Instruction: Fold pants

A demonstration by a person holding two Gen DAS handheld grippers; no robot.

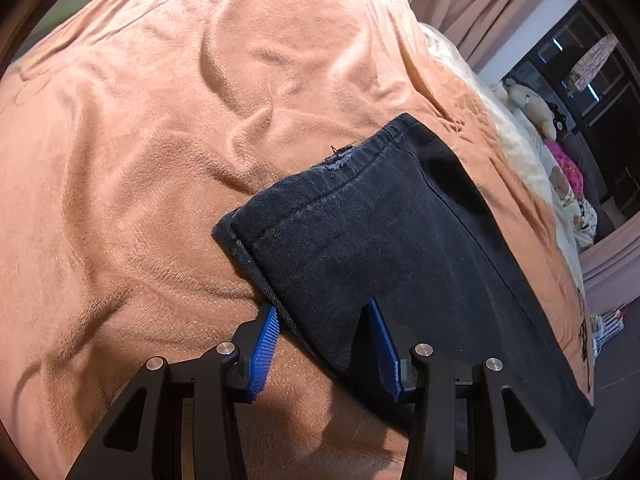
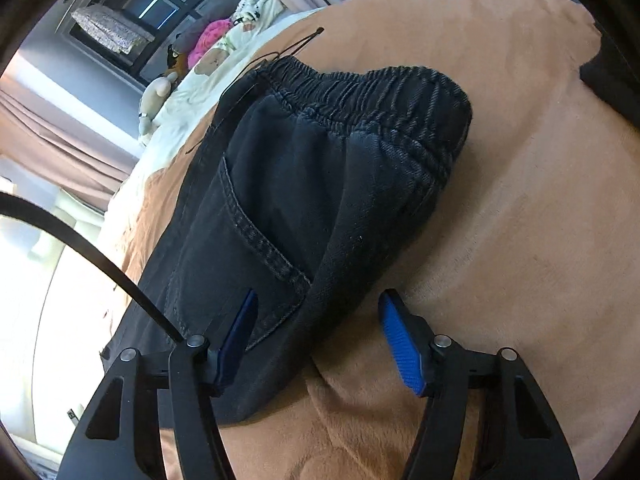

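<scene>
Pants: dark washed denim pants [image 1: 384,232], legs laid one on the other, hem stitched, small frayed spot at the hem edge; elastic gathered waistband [image 2: 384,96], back pocket [image 2: 248,248], thin drawstring.
Where: flat on an orange fleece blanket [image 1: 140,160] over a bed.
Writing: none legible.
Left gripper [image 1: 324,316]: at the leg end, blue pads astride the hem corner, cloth between them; can't tell whether they press.
Right gripper [image 2: 318,300]: at the waist end, spread, one pad over the pocket, the other over blanket; side fold between, untouched.

A bed [image 1: 140,140] has a soft orange blanket [image 2: 520,200] spread on top. Dark pants [image 1: 380,232] lie flat on the blanket.
</scene>
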